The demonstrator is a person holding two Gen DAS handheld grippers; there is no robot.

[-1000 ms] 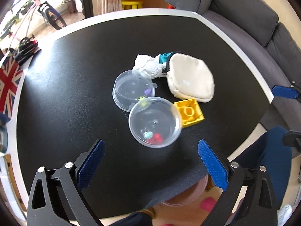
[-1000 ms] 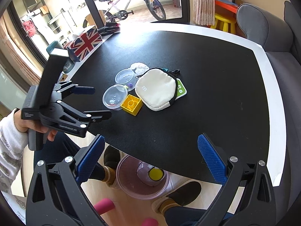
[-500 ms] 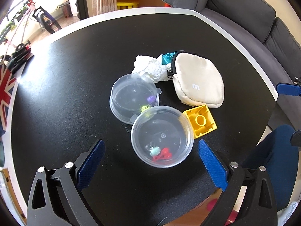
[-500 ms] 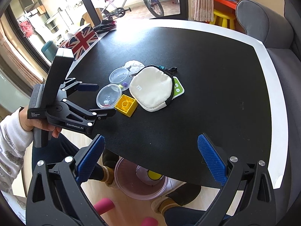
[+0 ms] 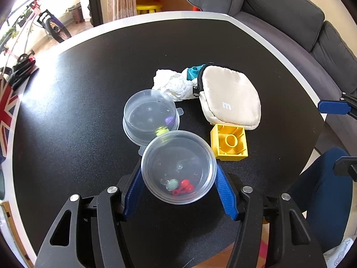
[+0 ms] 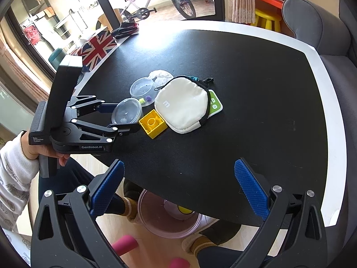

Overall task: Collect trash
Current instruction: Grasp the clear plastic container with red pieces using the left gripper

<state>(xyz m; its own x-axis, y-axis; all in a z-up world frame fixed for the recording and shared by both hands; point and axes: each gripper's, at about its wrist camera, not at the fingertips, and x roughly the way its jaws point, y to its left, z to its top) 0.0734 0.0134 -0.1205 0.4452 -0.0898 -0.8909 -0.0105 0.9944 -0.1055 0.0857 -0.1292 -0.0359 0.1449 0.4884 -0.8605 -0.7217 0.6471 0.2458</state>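
Note:
A clear round plastic container (image 5: 178, 167) with small red and pale green bits inside stands near the front of the black table (image 5: 67, 134). My left gripper (image 5: 179, 169) is closing on it, and its blue pads (image 5: 225, 192) touch the container's two sides. In the right wrist view the same container (image 6: 127, 114) sits between the left gripper's fingers (image 6: 125, 117). A second clear container (image 5: 149, 116) and a crumpled white tissue (image 5: 171, 84) lie just beyond. My right gripper (image 6: 178, 165) hangs open and empty over the table's near edge.
A cream zip pouch (image 5: 229, 98), a yellow toy block (image 5: 229, 141) and a teal block (image 5: 193, 71) lie to the right of the containers. A pinkish translucent basin (image 6: 156, 225) stands on the floor under the table edge, beside a person's feet. A grey sofa (image 5: 290, 11) lies behind.
My left gripper came forward around the near container and its jaws narrowed from wide open to touching its sides. The right gripper has stayed put.

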